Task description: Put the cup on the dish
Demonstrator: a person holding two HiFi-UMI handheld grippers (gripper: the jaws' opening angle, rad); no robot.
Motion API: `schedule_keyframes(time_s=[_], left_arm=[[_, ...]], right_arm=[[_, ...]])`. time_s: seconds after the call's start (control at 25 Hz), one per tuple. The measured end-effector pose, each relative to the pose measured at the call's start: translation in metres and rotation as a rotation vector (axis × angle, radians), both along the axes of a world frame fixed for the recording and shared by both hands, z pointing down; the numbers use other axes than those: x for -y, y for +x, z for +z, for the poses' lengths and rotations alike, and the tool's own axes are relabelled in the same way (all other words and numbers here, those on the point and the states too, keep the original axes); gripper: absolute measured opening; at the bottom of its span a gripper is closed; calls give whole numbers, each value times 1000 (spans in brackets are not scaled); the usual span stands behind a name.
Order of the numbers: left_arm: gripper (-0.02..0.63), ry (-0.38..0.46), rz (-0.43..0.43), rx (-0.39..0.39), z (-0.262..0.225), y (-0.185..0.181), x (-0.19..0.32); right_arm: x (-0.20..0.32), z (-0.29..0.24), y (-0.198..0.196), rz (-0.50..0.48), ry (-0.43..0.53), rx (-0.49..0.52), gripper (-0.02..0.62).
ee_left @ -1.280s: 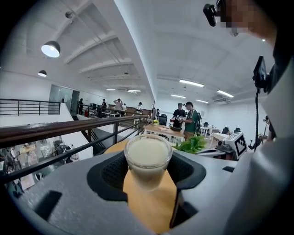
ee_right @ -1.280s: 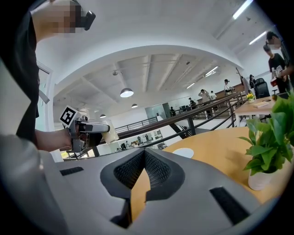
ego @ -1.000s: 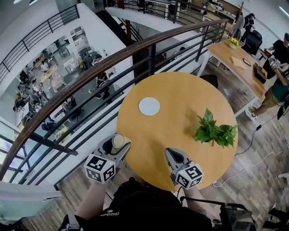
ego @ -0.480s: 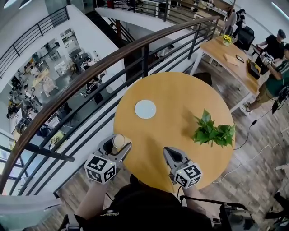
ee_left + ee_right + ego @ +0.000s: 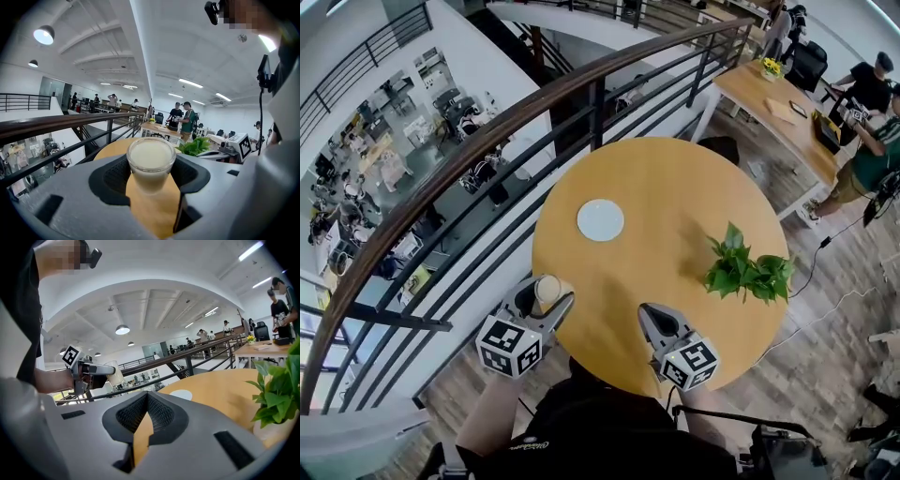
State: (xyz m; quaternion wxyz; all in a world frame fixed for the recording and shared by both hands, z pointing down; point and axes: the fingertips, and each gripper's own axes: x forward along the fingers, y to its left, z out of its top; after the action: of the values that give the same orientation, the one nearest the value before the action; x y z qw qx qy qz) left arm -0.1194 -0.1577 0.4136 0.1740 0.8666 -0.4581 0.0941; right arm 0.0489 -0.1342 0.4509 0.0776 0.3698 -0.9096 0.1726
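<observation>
A clear cup (image 5: 151, 163) full of a creamy drink stands upright between the jaws of my left gripper (image 5: 546, 295), which is shut on it at the near left edge of the round wooden table (image 5: 675, 197). In the head view the cup (image 5: 547, 290) hangs just over that edge. The white dish (image 5: 600, 220) lies flat on the table, farther in and a little right of the cup. It also shows as a pale disc, the dish (image 5: 181, 394), in the right gripper view. My right gripper (image 5: 654, 321) hovers over the near table edge, shut with nothing in it.
A potted green plant (image 5: 745, 272) stands at the table's right side. A dark railing (image 5: 487, 141) runs close behind the table on the left, with an open drop to a lower floor beyond. People work at a long desk (image 5: 787, 103) at the far right.
Both grippers have shifted slightly forward over the table's near edge, the cup still in the left one. The dish and plant stay where they were.
</observation>
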Motion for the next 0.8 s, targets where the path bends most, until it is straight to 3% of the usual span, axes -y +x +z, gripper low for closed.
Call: schedule_keyframes(time_s=[0.8], left_arm=[[265,-176,17,-30,106,10,31]], right_arm=[[9,83,-14,-10,-178,-46,0]])
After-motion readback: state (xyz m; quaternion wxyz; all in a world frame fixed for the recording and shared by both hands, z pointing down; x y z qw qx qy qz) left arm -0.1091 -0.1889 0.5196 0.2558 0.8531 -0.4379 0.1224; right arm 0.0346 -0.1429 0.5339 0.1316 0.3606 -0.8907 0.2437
